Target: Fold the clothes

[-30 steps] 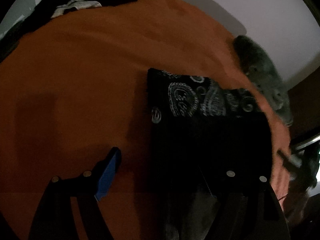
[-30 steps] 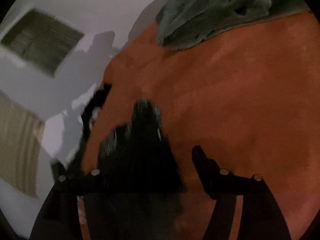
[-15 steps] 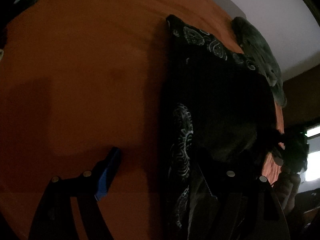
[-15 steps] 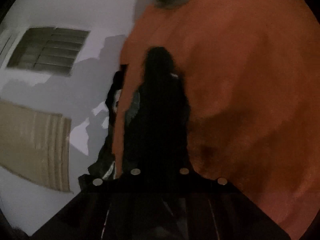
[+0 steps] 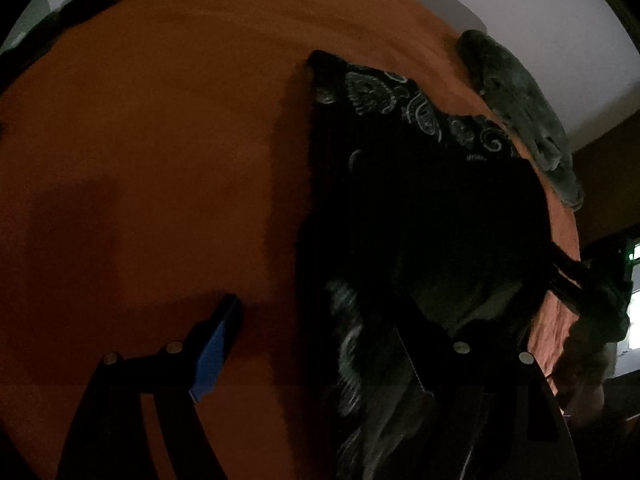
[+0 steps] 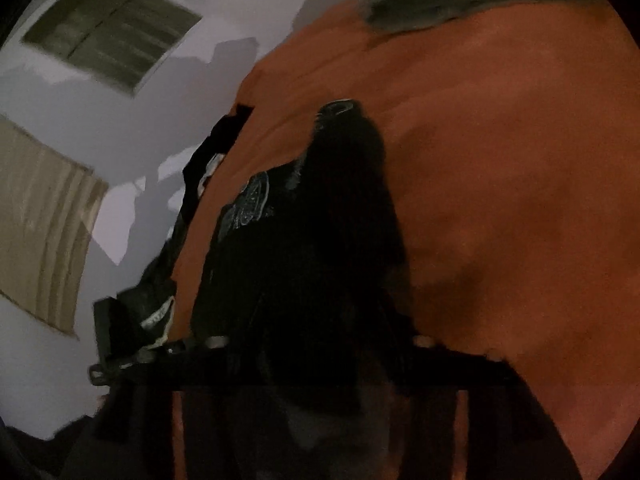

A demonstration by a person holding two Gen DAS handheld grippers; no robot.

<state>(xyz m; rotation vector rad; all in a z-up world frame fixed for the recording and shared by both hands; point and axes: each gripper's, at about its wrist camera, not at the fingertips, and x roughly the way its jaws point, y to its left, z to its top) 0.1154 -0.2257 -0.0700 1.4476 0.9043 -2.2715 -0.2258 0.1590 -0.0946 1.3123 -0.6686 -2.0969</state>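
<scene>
Left view: left claw point(image 5: 320, 344) gapes wide, its far finger buried under the black garment point(image 5: 420, 200) spread on the orange bed point(image 5: 160, 140), perhaps lifting an edge; right view: right claw point(image 6: 320, 344) looks smothered in cloth point(image 6: 340, 220); grip unreadable.

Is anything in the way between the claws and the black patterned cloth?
Nothing visible. The black cloth already lies against the left claw, over one of its fingers, and the right claw is buried in it. The grey cloth sits off at the bed's edge.
</scene>
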